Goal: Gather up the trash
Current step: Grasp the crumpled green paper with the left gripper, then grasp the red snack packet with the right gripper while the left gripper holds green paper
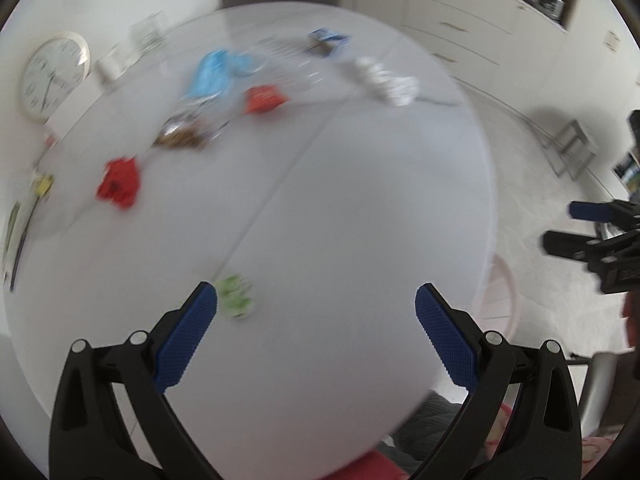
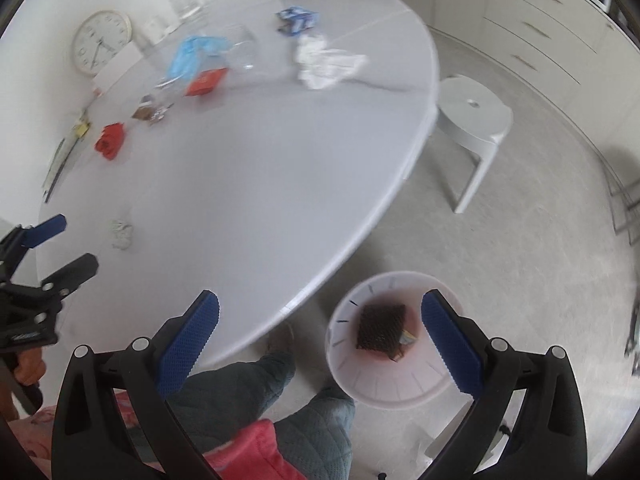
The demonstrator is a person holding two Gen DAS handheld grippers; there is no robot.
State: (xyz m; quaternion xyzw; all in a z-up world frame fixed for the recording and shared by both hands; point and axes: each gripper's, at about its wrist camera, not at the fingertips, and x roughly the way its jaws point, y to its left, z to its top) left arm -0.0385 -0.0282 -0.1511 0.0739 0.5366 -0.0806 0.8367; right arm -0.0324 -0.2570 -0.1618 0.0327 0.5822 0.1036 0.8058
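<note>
R wrist: right gripper [image 2: 320, 320] jaws apart over bin [image 2: 360, 384] | left gripper [image 1: 316, 312] jaws apart, empty, above table [image 1: 340, 200]

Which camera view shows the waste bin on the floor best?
The right wrist view: the waste bin shows whole from above, with dark trash inside. The left wrist view shows only a part of its rim behind the table edge.

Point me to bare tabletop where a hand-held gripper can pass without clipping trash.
Free: the wide near and right part of the table, between the small crumpled wrapper and the edge above the bin. Crowded: the far left band, from the red wrapper and brown wrapper through the blue glove to the white tissue.
</note>
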